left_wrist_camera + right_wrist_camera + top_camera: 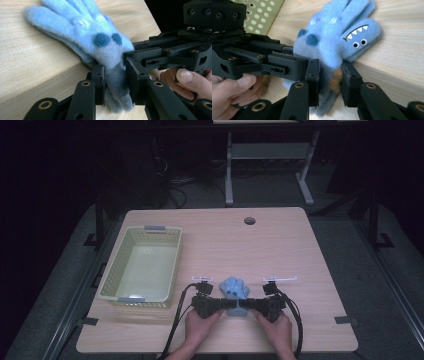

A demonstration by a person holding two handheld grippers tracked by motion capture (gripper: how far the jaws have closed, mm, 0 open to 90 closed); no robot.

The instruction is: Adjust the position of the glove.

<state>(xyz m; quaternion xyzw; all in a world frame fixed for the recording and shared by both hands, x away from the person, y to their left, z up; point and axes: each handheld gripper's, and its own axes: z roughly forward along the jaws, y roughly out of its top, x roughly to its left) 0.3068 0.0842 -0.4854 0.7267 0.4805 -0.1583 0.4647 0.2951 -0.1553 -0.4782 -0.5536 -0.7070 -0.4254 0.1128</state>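
Blue fleece glove [235,290]: lying on bench [280,245], cuff between both tools. Left tool [115,82] and right tool [329,82] are each clamping the cuff. Step: likely joint lift; next, probably carrying toward basket [167,265] beyond left tool.

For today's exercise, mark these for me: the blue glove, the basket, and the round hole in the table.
blue glove [235,288], high view, its palm.
basket [108,275], high view, its left rim.
round hole [249,220], high view, its centre.
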